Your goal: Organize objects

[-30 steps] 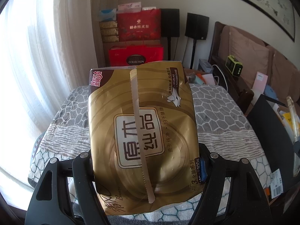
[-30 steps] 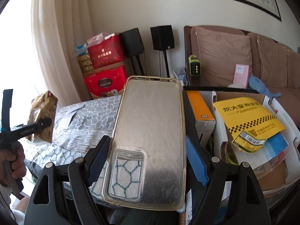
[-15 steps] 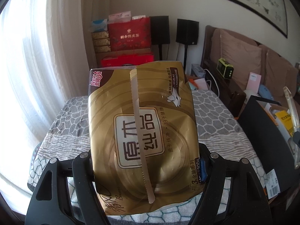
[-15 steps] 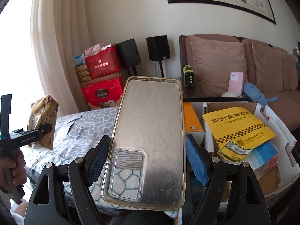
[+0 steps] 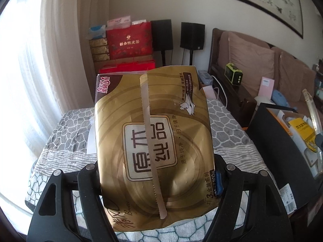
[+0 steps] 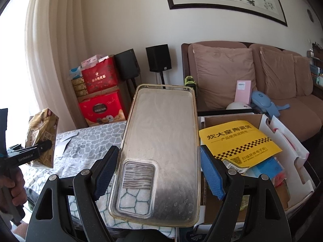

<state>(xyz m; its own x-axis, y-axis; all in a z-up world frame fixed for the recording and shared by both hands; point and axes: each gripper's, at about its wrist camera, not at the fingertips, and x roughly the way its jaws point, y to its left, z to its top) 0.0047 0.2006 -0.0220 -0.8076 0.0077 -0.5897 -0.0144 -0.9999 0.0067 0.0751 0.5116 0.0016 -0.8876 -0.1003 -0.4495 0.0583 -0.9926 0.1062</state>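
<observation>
A gold tissue pack (image 5: 153, 137) fills the left wrist view, and my left gripper (image 5: 157, 171) is shut on its lower sides, holding it above the cloth-covered table (image 5: 66, 133). From the right wrist view this pack (image 6: 40, 129) and the left gripper (image 6: 30, 151) hang at the far left, with a hand below. My right gripper (image 6: 159, 169) is shut on a clear, cloudy phone case (image 6: 161, 131); its blue pads (image 6: 211, 173) press the long edges. The case points away, tilted up, over the table's right end. In the left wrist view the case (image 5: 311, 109) shows edge-on at far right.
An open cardboard box (image 6: 292, 155) right of the table holds a yellow leaflet (image 6: 238, 141) and other items. A white paper slip (image 5: 91, 139) lies on the cloth. Red gift boxes (image 5: 129, 42), two black speakers (image 5: 191, 36) and a brown sofa (image 6: 282, 104) stand behind.
Both hands have lifted a little and drifted, so more wall shows and the box at the right has come further into the left view. Both grips are unchanged.
</observation>
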